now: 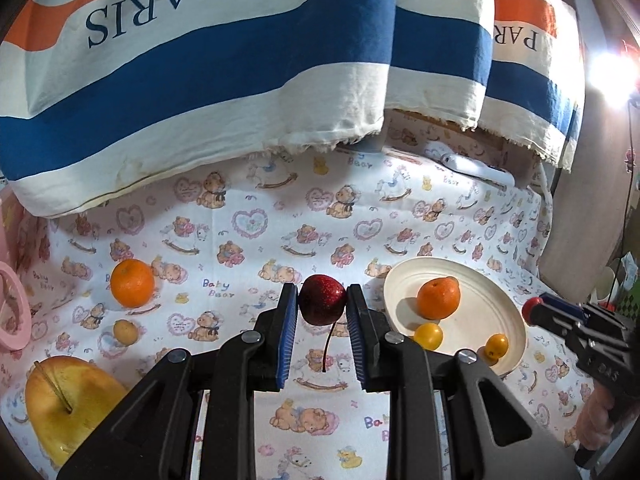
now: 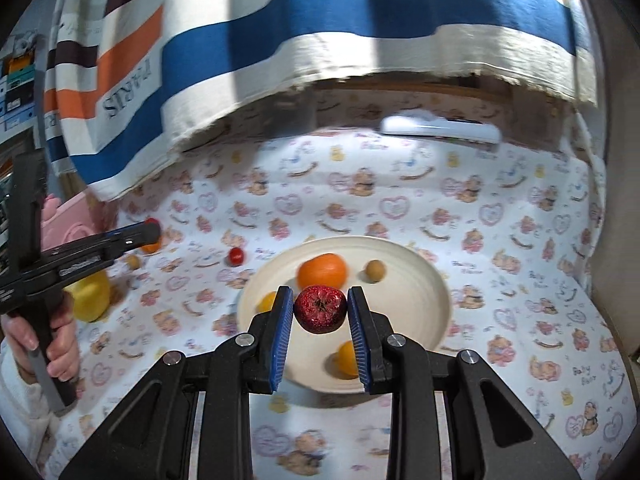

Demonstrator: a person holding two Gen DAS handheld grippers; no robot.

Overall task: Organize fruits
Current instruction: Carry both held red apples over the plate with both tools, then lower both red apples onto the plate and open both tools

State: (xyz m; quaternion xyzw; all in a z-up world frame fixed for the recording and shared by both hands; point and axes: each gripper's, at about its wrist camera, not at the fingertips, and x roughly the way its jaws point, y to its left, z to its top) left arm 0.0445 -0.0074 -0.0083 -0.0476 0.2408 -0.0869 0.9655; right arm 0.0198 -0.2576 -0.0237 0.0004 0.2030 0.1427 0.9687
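Observation:
My left gripper (image 1: pixel 322 300) is shut on a dark red cherry (image 1: pixel 322 305) with its stem hanging down, held above the bear-print cloth. My right gripper (image 2: pixel 320 308) is shut on a red fruit (image 2: pixel 320 309) and holds it over the white plate (image 2: pixel 420 280). The plate holds an orange (image 2: pixel 322 271), a small brown fruit (image 2: pixel 375 270) and two small yellow fruits (image 2: pixel 347 358). In the left wrist view the plate (image 1: pixel 492 292) is at the right. An orange (image 1: pixel 132 283), a small yellowish fruit (image 1: pixel 125 332) and a yellow apple (image 1: pixel 60 396) lie on the cloth at the left.
A striped "PARIS" cloth (image 1: pixel 240 60) hangs over the back of the table. A white remote-like object (image 2: pixel 440 130) lies at the back. A pink object (image 1: pixel 10 308) sits at the far left. A small red fruit (image 2: pixel 236 256) lies on the cloth left of the plate.

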